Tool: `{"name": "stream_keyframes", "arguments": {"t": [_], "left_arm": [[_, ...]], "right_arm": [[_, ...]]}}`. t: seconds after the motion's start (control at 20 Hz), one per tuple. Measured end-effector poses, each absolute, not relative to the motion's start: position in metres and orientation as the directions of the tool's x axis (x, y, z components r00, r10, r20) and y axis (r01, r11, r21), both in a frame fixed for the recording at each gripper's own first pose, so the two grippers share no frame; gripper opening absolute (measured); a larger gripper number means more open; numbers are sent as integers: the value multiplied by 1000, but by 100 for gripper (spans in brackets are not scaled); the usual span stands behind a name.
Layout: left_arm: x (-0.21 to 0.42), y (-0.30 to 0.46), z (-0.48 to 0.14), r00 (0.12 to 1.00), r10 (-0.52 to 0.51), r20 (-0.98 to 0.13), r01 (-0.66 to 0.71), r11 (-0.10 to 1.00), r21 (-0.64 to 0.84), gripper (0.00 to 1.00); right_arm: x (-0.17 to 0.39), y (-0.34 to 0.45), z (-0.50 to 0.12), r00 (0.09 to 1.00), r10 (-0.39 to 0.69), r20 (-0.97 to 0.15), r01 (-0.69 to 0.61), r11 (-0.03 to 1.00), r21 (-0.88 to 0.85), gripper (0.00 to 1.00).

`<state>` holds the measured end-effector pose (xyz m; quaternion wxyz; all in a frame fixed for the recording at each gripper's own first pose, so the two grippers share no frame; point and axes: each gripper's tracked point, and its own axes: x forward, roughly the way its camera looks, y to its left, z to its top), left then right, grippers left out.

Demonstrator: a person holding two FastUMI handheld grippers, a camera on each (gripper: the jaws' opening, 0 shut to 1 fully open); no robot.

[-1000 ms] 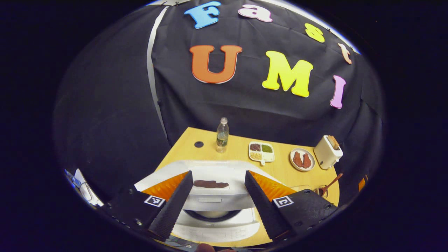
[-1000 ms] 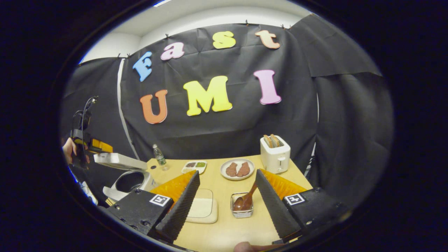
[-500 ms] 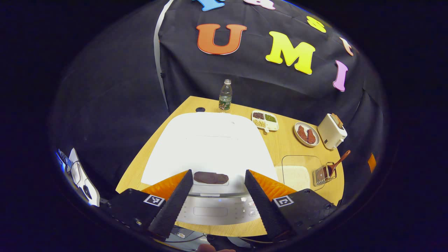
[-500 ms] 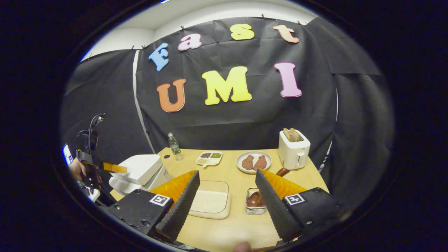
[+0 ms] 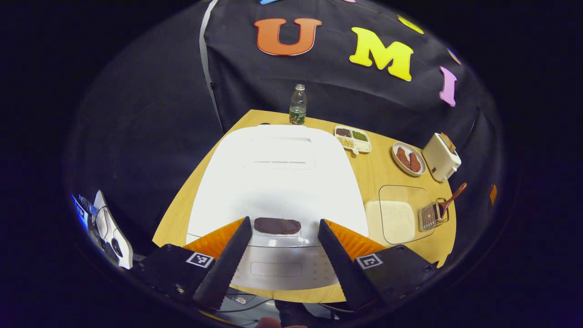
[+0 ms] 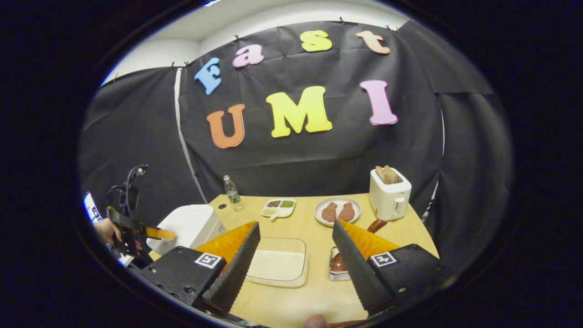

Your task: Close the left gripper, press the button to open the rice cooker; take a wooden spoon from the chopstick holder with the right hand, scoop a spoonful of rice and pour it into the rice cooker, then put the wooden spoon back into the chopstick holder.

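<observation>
Table: wooden table [image 6: 314,300] stood before black cloth wall.
Rice cooker: white rice cooker [image 5: 278,177], lid down, sat at table's left end; brown button [image 5: 277,225] on its front edge.
Left gripper: left gripper [image 5: 278,262] hovered over cooker's front, fingers spread wide, holding nothing.
Right gripper: right gripper [image 6: 291,269] spread wide, empty, above rice tray [image 6: 278,266].
Spoon: wooden spoon [image 5: 448,204] stood in chopstick holder [image 5: 430,216], just right of rice tray, well right of cooker.

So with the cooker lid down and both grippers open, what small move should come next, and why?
Probably shutting the left gripper: its fingers stand apart just short of the dark button at the front of the closed rice cooker, and closed fingers would give one tip to press with.
</observation>
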<state>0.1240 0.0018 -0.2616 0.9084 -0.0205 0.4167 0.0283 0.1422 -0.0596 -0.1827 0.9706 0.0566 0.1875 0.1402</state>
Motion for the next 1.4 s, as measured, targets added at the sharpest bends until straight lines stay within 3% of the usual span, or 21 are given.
{"name": "stream_keyframes", "arguments": {"t": [0.2,0.6,0.95,1.0,1.2,1.4], "left_arm": [[122,-1,-262,667,13,-745,-49,998,-26,99],[132,-3,-241,743,108,-661,-108,993,41,95],[138,-7,-132,902,169,-399,-198,980,-34,96],[133,-12,-114,922,161,-353,-188,981,-45,96],[100,-37,-40,978,107,-180,-118,991,-55,95],[47,-54,-4,998,31,-60,-34,998,-47,94]], "right_arm": [[141,-55,-186,885,314,-344,-275,949,156,100],[145,-52,-174,886,347,-308,-320,937,138,100],[159,-57,-153,916,322,-240,-298,946,131,100],[160,-56,-145,921,321,-221,-300,946,123,96],[142,-41,-112,935,317,-157,-306,947,94,100],[89,-22,-81,954,279,-113,-275,960,54,100]]}}
